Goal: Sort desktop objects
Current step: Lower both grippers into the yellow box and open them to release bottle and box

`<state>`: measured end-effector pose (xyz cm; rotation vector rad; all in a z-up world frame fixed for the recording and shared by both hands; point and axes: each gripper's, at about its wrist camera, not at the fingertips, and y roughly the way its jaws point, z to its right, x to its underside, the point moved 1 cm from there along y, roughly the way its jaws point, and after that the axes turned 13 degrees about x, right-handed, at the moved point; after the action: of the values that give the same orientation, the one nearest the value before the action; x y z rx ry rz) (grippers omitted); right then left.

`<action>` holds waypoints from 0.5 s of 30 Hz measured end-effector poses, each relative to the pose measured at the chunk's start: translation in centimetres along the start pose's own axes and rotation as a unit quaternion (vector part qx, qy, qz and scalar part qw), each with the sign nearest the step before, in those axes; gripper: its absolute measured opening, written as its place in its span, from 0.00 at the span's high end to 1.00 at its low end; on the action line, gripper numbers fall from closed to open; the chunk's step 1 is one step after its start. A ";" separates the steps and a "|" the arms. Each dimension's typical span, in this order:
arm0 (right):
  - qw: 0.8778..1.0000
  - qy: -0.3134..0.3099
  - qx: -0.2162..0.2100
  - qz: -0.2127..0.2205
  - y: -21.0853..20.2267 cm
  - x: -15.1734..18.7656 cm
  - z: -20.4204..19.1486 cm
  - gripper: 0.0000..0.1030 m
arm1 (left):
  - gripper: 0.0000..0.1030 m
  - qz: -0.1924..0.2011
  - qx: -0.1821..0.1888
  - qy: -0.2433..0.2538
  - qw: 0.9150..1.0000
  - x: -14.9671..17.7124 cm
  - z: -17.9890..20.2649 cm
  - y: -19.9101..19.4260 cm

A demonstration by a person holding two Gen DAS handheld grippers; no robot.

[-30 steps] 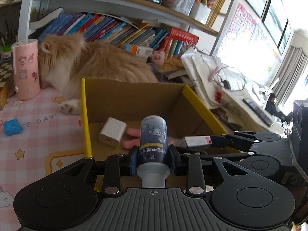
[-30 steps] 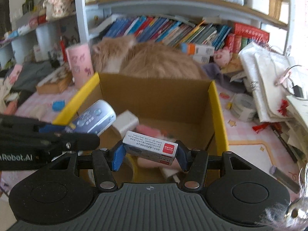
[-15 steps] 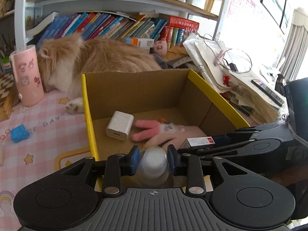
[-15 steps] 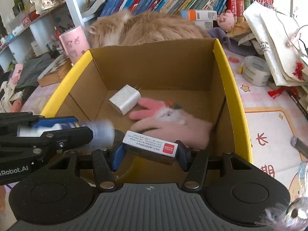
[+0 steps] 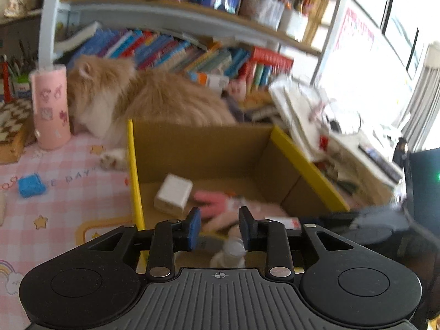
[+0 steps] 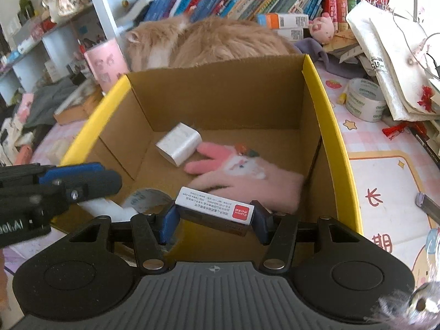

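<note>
The blue-labelled white plastic bottle [image 5: 229,250] has dropped from the left gripper [image 5: 219,228], now spread and empty, into the yellow-edged cardboard box [image 6: 327,126] at 6 o'clock. The right gripper [image 6: 213,218] pinches the white-and-red carton [image 6: 214,206], not yet dropped in.

Our left gripper [image 5: 218,227] low in the frame's centre, jaws just parting with nothing pressed between the blue pads, our right gripper [image 6: 214,216] bottom centre, tilted downward, clamped across a small box [image 6: 214,205]
</note>
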<state>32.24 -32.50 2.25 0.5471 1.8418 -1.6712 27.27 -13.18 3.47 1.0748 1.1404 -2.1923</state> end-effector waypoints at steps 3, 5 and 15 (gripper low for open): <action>1.000 0.005 -0.004 0.012 -0.8 0.2 -0.2 0.49 | 0.62 0.022 -0.006 0.005 1.000 -0.3 0.4 -0.5; 1.000 0.005 -0.001 0.020 -1.3 0.3 -0.5 0.48 | 0.53 0.029 -0.013 0.006 0.999 -0.3 0.5 -0.7; 0.995 0.024 0.028 0.088 -4.2 0.6 -0.7 0.42 | 0.38 0.033 -0.037 0.006 0.999 1.2 1.0 -2.1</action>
<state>28.94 -32.40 5.05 0.7559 1.7305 -1.6086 24.72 -12.92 3.88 1.0787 1.1655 -2.0793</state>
